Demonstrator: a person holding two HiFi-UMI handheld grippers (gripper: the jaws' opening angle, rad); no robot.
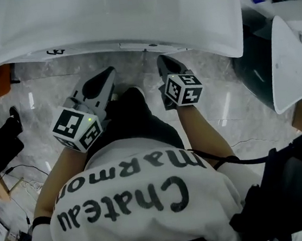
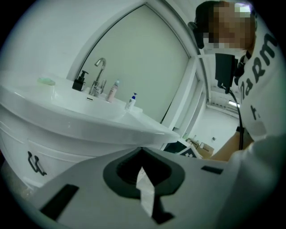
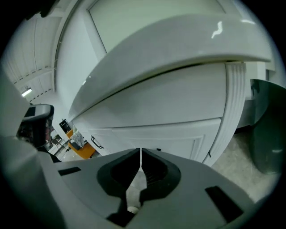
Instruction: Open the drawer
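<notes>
Two grippers: left gripper (image 1: 107, 76) and right gripper (image 1: 166, 63), both with jaws pressed together on nothing. On the vanity counter (image 2: 67, 112) stand one faucet (image 2: 99, 76), one black pump dispenser (image 2: 79, 81) and two bottles, a tall bottle (image 2: 112, 91) and a low bottle (image 2: 131, 101) (one green soap bar (image 2: 46, 81) lies apart). The white drawer (image 3: 178, 136), recess-framed and closed, sits under the basin rim, facing the right jaws.

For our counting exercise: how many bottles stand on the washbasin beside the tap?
3: a black pump bottle left of the tap, a slim bottle just right of it, a blue-capped white bottle farther right. More could be hidden outside the left gripper view.
</notes>
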